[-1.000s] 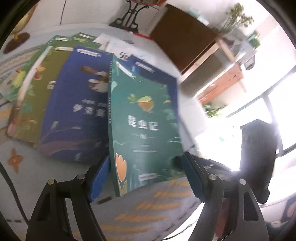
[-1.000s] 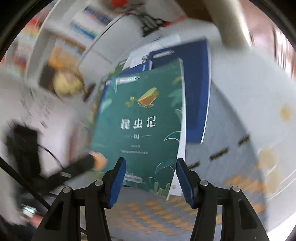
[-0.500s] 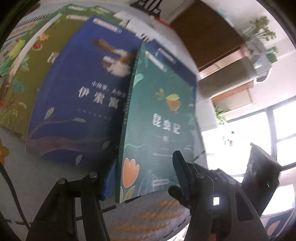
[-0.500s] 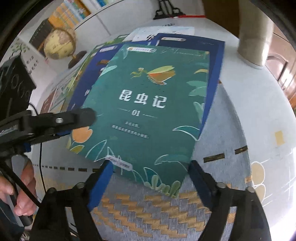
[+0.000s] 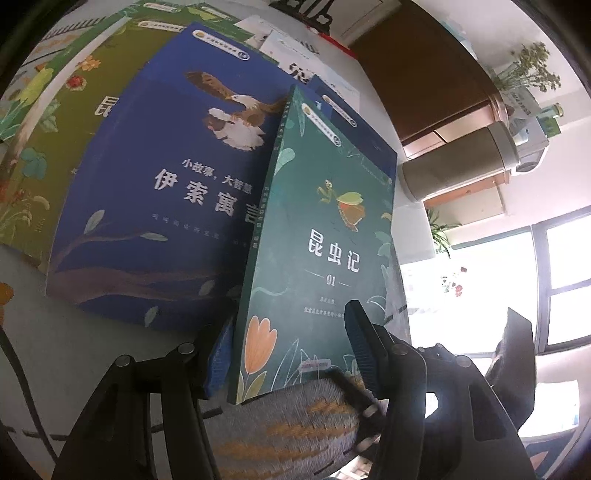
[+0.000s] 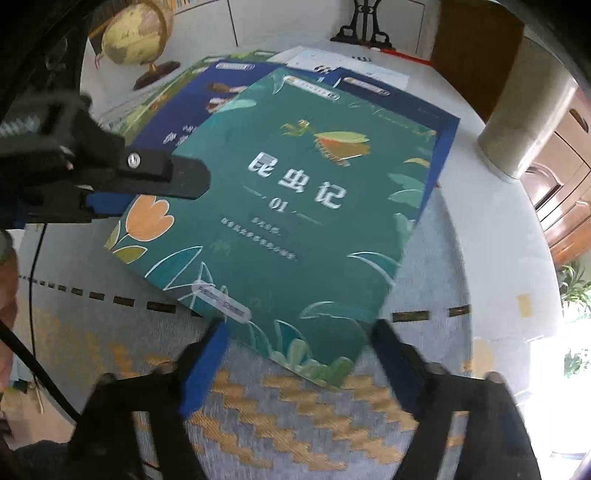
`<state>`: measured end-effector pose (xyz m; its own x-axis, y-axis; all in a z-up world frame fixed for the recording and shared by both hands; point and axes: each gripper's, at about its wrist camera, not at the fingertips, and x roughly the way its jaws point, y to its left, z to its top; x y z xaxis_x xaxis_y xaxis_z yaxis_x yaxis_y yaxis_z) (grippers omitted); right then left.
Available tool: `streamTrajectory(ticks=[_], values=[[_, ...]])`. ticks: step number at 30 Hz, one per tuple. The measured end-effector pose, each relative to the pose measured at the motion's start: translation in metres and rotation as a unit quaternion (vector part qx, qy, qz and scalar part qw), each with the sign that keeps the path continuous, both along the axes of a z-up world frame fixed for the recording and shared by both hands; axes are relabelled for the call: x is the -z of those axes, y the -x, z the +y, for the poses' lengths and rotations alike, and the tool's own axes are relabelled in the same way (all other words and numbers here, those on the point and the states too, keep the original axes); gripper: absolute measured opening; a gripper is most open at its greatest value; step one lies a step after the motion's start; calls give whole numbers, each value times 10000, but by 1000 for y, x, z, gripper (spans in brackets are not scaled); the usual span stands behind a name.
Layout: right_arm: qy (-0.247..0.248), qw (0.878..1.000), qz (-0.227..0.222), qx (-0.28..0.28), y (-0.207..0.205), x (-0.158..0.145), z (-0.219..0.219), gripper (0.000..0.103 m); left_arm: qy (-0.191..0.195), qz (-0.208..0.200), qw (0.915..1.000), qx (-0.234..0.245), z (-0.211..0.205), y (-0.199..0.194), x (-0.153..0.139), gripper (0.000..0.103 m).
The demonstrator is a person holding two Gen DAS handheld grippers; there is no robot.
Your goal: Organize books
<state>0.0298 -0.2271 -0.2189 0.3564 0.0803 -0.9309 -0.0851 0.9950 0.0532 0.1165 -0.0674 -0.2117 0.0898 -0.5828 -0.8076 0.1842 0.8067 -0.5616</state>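
Left gripper [image 5: 291, 354] clamps the near corner of the teal softcover insect book [image 5: 325, 240], lifting it off the blue eagle-cover book [image 5: 159, 192]. Right gripper [image 6: 299, 365] straddles its near edge; its jaws have just been closing, pads not visibly pressing. Next: seat the right grip.

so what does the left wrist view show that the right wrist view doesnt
Only the left wrist view: the whole eagle cover of the blue book, the olive green book beside it, and a bright window.

Only the right wrist view: a globe, and the left gripper seen from the side, closed on the teal book's corner.

Both: the teal insect book, the patterned mat and a grey cylinder.
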Motion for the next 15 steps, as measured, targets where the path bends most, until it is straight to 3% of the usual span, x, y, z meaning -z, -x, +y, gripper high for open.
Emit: streamTrajectory(ticks=[3,7,11,15], values=[[-34,10000,-2,73,1,-6,-17,35,11,43,10000,-1,0,-1,0,54],[-360,9993,-101,74,1,-19,-23,35,-165,-216,9995,144,-6,4,-7,54],[-1211,9922,-305,51,3,-39,-27,37,-326,-585,9971,370,-14,9,-15,54],[-1778,9832,-84,397,-13,-17,-31,41,-129,-471,9986,215,-12,1,-11,54]])
